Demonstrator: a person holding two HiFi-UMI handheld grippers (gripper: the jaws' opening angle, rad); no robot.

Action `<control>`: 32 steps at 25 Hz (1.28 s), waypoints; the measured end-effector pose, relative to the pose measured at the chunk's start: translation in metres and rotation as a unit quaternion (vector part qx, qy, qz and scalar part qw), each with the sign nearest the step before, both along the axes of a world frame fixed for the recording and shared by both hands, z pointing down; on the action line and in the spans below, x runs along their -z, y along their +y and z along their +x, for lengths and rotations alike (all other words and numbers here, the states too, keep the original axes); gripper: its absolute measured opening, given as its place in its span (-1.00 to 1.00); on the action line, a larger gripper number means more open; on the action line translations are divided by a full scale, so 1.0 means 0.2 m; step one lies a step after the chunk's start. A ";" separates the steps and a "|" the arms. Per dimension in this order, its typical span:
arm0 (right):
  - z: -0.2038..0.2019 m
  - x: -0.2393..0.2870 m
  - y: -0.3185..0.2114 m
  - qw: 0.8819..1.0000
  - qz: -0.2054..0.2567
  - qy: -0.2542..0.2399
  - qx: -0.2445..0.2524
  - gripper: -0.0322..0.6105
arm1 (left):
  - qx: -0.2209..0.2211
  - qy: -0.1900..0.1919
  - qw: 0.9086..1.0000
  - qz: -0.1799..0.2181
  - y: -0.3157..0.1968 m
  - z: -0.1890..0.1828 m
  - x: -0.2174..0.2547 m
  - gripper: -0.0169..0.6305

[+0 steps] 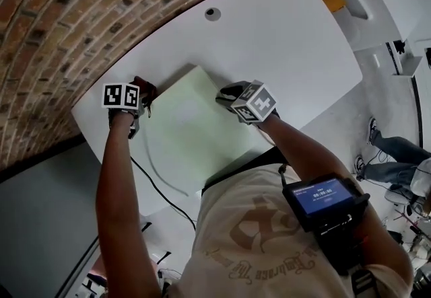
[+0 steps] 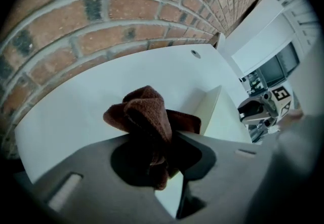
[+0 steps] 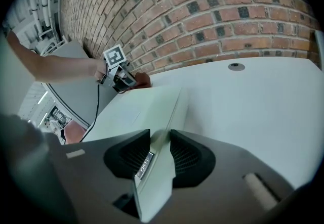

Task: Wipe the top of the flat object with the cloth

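Left claw (image 2: 164,157) was clamped on a bunched brown cloth (image 2: 147,114), soft and light, just beside the board's left edge | right claw (image 3: 159,152) pinched the pale board (image 3: 136,109) by its edge; it looked thin, stiff and apt to slide | board lay flat on the white desk (image 1: 269,34) | brick wall (image 1: 67,7) ran behind, a cable (image 1: 161,189) trailed nearby.

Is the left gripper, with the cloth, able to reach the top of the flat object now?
Probably yes. The left gripper holds the cloth beside the flat object, whose top looks bare; the right gripper clamps only its opposite edge.
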State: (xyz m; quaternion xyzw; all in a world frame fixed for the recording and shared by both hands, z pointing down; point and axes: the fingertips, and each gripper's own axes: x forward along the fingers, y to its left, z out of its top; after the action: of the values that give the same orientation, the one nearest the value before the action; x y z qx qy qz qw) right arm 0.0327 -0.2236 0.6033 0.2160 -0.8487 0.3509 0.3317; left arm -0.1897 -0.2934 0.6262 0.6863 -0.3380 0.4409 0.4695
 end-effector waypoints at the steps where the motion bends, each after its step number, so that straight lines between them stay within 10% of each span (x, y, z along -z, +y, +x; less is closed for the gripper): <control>1: 0.00 0.00 0.00 1.000 0.000 0.001 -0.001 -0.48 | 0.011 -0.003 1.000 0.003 0.02 -0.05 0.00 -0.69; 11: 0.00 0.00 0.00 1.000 0.013 0.006 -0.019 -0.48 | 0.093 -0.033 0.993 0.070 0.09 -0.35 0.15 -0.69; 22: 0.05 0.04 0.04 0.998 0.004 -0.035 -0.054 -0.37 | -0.026 0.073 0.989 0.125 -0.08 0.53 0.42 -0.69; 32: 0.02 0.00 0.17 0.995 -0.031 -0.074 -0.054 -0.38 | -0.105 0.051 0.988 0.101 -0.12 0.99 0.25 -0.69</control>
State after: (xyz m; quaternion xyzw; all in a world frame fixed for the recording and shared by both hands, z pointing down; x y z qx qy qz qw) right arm 0.0376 -0.1894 0.6032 0.2249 -0.8468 0.4092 0.2549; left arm 0.0073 -0.3182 0.5766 0.7834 -0.2822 0.4162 0.3654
